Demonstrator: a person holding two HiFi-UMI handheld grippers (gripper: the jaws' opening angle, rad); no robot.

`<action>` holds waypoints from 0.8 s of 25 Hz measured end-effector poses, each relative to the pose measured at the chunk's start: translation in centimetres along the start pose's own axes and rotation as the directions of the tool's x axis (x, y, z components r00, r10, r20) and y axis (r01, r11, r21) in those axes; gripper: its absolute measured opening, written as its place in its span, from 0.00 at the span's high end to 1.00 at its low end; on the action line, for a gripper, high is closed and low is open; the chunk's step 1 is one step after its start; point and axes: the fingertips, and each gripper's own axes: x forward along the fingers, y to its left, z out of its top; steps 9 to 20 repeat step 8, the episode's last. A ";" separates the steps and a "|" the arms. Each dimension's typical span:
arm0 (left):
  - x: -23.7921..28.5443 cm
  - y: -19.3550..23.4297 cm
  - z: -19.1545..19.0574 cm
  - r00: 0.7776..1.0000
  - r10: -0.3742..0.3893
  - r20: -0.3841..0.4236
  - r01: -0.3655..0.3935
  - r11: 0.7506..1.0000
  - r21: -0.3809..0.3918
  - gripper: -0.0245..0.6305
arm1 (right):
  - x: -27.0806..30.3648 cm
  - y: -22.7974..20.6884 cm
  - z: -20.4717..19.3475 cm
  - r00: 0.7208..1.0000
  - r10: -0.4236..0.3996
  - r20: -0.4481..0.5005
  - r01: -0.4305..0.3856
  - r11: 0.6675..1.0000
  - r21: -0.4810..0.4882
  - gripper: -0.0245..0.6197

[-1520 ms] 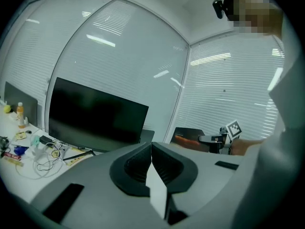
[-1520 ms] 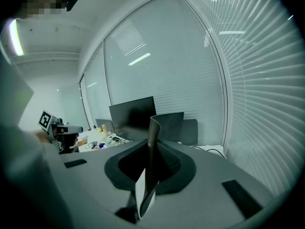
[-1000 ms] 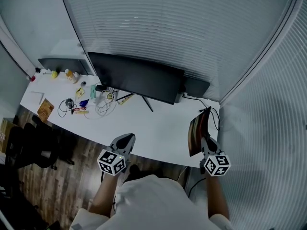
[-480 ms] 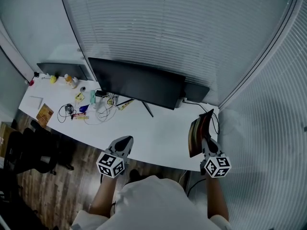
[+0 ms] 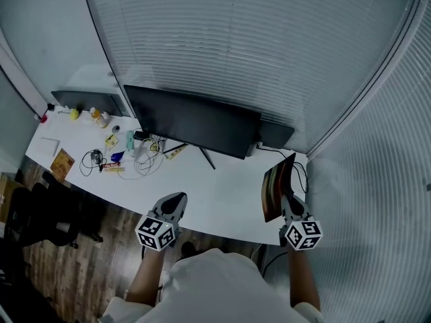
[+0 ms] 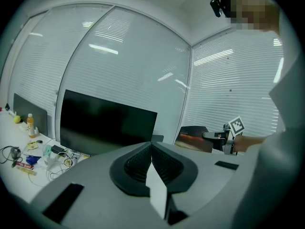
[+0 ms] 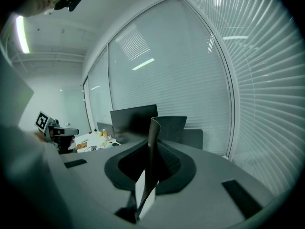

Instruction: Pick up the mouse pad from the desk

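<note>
So the right gripper (image 5: 287,200) is clamped on the mouse pad (image 5: 275,188), holding it up on edge over the desk (image 5: 222,187), around 4 o'clock in the head view. Only the right gripper view shows the pinch itself: jaws tight on the pad's thin lower edge, with the pad curling up toward 12. The left gripper (image 5: 176,202) sits at 7 o'clock. Its own view shows the jaws pressed together with nothing in them, plus the pad's reddish face at 3 o'clock, right of the monitor (image 6: 107,123).
</note>
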 end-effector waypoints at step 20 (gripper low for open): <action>0.8 0.3 0.1 1.000 0.003 0.001 -0.003 1.000 0.002 0.93 | 1.0 -0.2 0.5 1.000 0.012 0.005 -0.012 1.000 -0.013 0.89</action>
